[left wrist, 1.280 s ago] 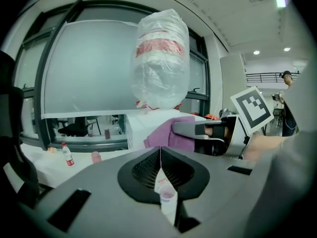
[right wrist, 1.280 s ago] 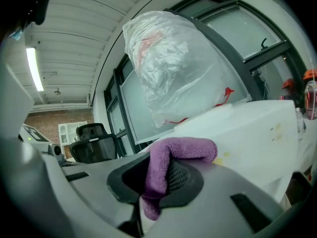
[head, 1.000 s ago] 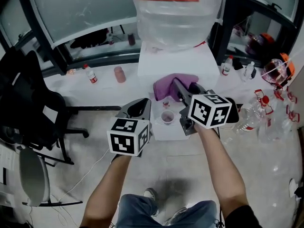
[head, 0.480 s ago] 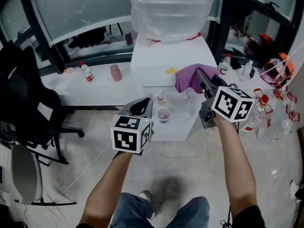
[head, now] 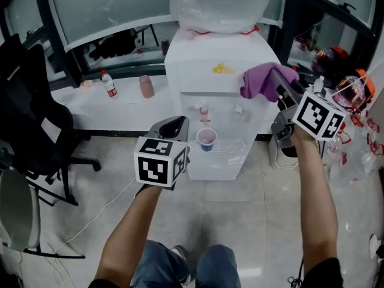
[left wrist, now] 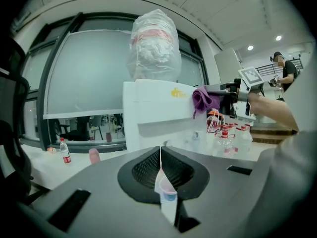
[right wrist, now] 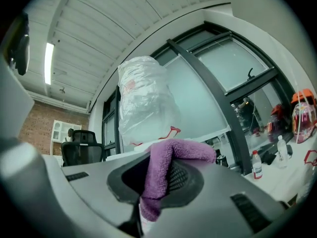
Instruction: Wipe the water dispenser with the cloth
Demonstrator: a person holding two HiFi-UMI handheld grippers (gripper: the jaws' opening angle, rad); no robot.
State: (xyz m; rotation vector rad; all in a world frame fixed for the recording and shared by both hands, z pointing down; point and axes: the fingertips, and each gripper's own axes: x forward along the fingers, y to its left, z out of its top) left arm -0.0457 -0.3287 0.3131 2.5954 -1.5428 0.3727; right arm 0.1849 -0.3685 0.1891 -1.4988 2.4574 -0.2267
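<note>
Water dispenser on tiled floor; right gripper clamps cloth, left gripper closed, empty

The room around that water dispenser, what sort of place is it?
Probably an office or lab space: a black swivel chair, large glass partitions, and a white water dispenser.
</note>
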